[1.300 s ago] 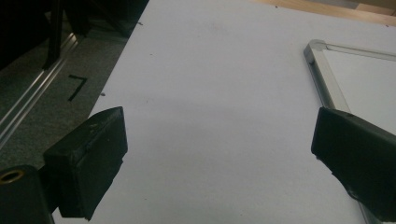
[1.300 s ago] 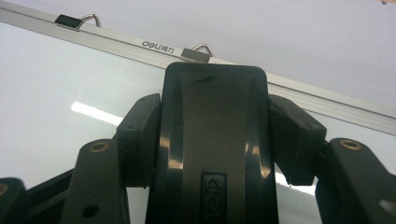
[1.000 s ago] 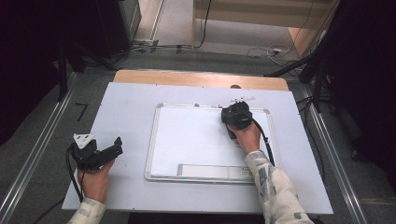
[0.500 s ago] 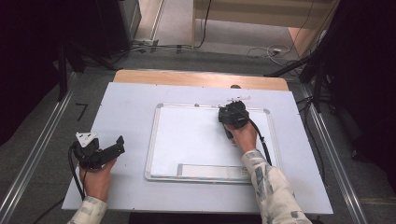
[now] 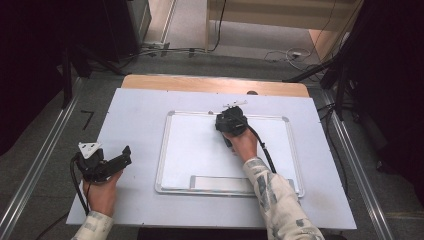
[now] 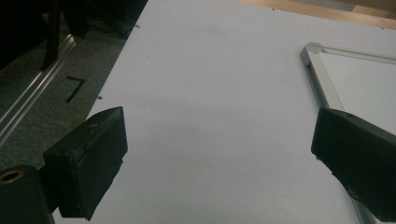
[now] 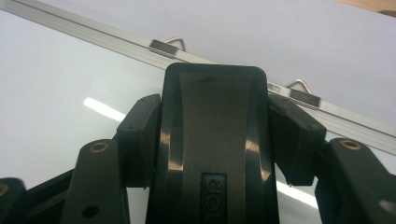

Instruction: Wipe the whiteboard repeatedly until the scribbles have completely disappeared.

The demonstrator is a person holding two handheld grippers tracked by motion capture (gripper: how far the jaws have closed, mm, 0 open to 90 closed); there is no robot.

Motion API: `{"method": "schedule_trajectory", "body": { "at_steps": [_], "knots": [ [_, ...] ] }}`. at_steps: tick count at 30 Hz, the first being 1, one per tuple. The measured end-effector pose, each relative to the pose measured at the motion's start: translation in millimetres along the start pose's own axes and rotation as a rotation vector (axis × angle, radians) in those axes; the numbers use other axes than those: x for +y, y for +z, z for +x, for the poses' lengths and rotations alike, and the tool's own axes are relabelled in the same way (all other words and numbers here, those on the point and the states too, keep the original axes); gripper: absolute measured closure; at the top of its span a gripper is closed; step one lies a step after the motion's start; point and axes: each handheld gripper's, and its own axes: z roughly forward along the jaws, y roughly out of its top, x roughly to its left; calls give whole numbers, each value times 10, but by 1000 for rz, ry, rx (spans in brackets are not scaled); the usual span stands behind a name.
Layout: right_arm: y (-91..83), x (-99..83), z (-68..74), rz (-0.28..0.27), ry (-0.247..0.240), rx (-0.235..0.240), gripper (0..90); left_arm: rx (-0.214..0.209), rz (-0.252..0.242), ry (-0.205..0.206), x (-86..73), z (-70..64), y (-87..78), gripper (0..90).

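From overhead I look forward and down on the table (image 5: 135,107); my left gripper camera skims it low, my right sits close, both catching the whiteboard (image 5: 200,150) frame.

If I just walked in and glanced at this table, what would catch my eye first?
Most likely the whiteboard lying flat in the middle of the pale table, its surface blank. Near its far edge the right gripper has its jaws shut on a black eraser that rests on the board. Off to the left, the left gripper sits on the bare tabletop with its jaws wide open, holding nothing.
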Motion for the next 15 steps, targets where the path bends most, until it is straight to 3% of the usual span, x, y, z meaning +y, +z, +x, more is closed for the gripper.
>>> {"method": "schedule_trajectory", "body": {
  "at_steps": [15],
  "knots": [
    [81,100,464,-3,-65,56,381,0,-3,-5,4,14,-12,41]
  ]
}}
